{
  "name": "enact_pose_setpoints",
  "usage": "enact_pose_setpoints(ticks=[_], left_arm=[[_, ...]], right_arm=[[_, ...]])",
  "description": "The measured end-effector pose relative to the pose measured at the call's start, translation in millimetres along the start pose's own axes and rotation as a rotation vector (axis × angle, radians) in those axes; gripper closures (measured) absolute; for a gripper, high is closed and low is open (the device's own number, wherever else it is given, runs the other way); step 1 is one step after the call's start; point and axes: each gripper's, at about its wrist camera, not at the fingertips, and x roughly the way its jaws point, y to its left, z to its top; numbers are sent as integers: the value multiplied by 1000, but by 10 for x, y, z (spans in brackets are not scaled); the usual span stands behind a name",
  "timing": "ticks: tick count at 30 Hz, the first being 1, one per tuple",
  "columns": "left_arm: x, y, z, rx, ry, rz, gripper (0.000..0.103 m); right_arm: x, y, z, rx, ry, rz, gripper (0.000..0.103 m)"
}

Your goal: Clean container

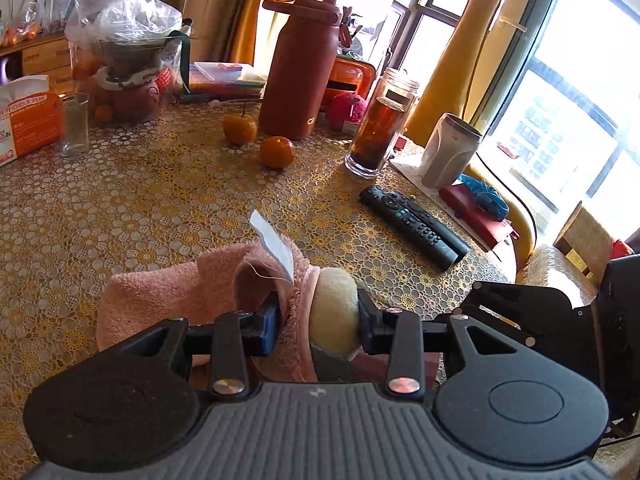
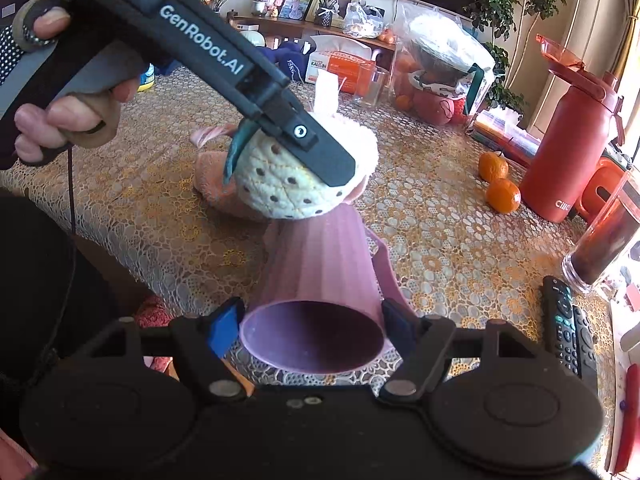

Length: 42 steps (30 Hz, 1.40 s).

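Container: a pink ribbed cup with a side handle, lying tipped with its open mouth toward the right wrist camera and its base pointing away; it sits over the near part of the table, between the right tongs.
Right gripper: tongs set narrow around the cup's rim, one blue-padded finger on each side of the mouth, gripping it.
Cloth: a pink terry cloth with a white label, bunched around a cream quilted pad with dark dots; in the right wrist view the bundle presses on the cup's far base.
Left gripper: tongs closed on the cloth and pad bundle, the pink fabric and the cream pad squeezed between the fingers.
Hand: a person's hand in a fingerless glove wraps the left gripper's handle at the upper left of the right wrist view.
Table: covered by a gold lace-pattern cloth.
Near right of table: a black remote control lies flat.
Further right: a glass jar of dark liquid and a grey tumbler, near the window.
Far middle: a tall red bottle stands upright, with two oranges just in front of it.
Far left: an empty drinking glass beside an orange and white tissue pack; behind them a clear plastic bag over a bowl.
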Motion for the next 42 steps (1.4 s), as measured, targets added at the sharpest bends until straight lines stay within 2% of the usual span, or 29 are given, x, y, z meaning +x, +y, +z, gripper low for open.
enact_pose_setpoints(ticks=[3,5,8,16,21,27,32,42], left_arm=[[44,104,6,-5,21,82,66],[47,197,-25,-26,29,100,66],[-77,284,-51,-85,-5,74,66],[-532,155,-71,-126,-120,-51,66],[-640,2,-69,-123,-141,-132,66],[-393,-142,-112,-98,-80,-157,66],[-225,-60,-45,-136,-68,-179,66],[49,173,55,-156,-46,-63,66]], right_arm=[[-5,4,1,5,0,2,29],[-17,-4,1,20,-3,6,29],[-33,-72,15,79,-12,28,29],[-78,-551,-55,464,-60,168,29],[-95,-734,-106,630,-93,247,29],[-75,-765,-84,663,-110,256,29],[-53,-804,-95,674,-110,265,29],[-5,-1018,-181,787,-136,294,29]])
